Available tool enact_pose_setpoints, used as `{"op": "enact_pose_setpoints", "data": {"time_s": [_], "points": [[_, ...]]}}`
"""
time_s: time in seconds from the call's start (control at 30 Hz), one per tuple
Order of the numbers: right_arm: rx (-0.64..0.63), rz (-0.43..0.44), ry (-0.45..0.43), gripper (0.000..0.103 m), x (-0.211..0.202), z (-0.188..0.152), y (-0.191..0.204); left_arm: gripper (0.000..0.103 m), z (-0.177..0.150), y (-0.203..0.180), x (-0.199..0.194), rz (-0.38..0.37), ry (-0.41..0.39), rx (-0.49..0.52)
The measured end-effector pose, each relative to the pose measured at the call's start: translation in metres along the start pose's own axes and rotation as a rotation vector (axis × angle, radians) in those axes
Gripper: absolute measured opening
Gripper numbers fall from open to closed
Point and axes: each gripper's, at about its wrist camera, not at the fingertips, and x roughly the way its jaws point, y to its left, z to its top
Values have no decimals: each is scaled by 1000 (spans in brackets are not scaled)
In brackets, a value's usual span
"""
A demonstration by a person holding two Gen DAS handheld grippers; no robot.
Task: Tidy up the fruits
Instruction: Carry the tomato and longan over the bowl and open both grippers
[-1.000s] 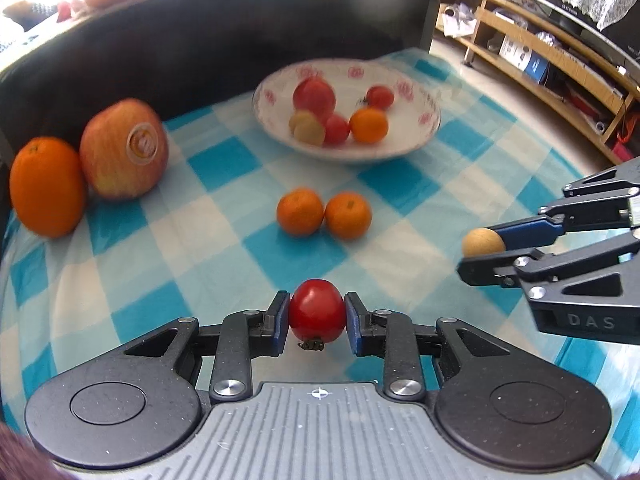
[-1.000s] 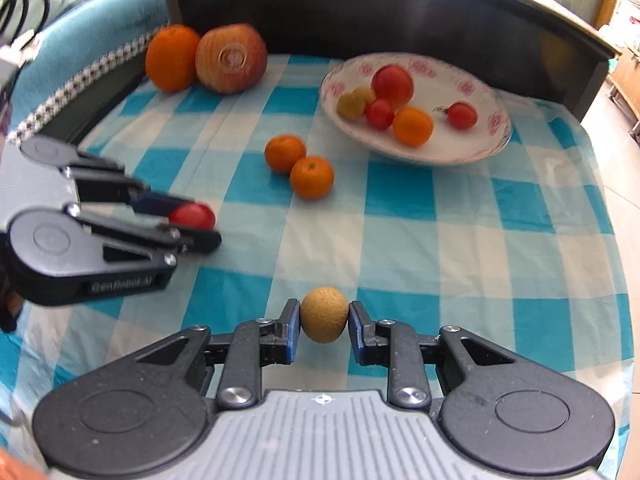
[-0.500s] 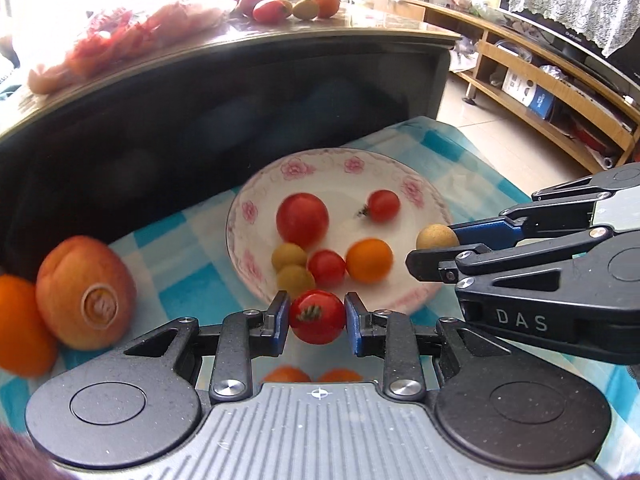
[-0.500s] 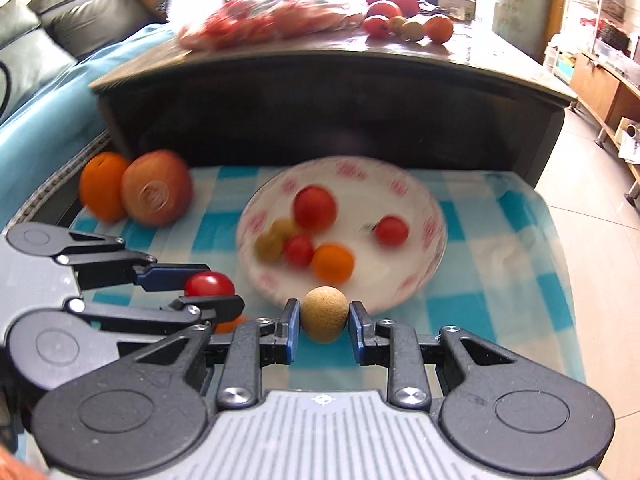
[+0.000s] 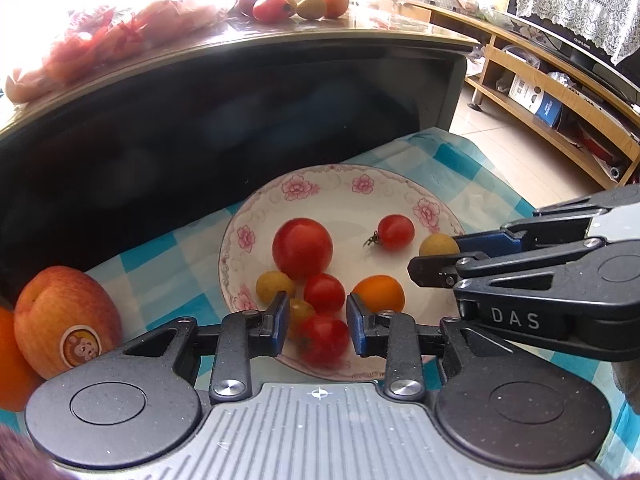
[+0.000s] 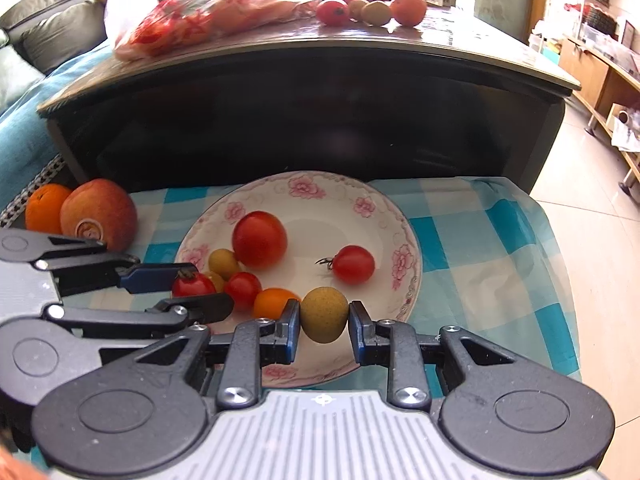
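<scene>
Here, left gripper [image 5: 316,320] jaws just opening, small tomato [image 5: 324,340] loose between, right gripper [image 6: 324,322] clamping longan [image 6: 324,314].

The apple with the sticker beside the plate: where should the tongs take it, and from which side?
Probably from above, across its widest middle: the apple is round and wide. An orange sits close behind and the dark table wall beyond, so side approaches look cramped.

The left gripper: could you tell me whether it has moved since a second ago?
Yes. The left gripper has travelled forward from over the checked cloth to the plate, and its jaws have just been opening around the red tomato.
</scene>
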Motion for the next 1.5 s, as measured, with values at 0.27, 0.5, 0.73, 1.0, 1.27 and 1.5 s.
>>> {"op": "enact_pose_setpoints", "data": {"time_s": [0.27,0.5,0.73,1.0,1.27,1.5], "points": [[39,15,-20,30,-2,3,-5,42,4,4,-10,-1,-21,-14],[53,29,-59,30,-20,5,0,46,-1,15,-35,16,-30,-13],[11,45,-42,30,-36,-12,20,47,-19,17,-54,31,-19,-11],[20,54,-23,30,-49,-36,36,49,-41,18,-64,33,3,-36],[22,67,1,30,-55,-55,48,51,-54,16,-70,33,11,-35],[20,80,12,30,-55,-62,54,51,-57,11,-73,36,5,-16]]}}
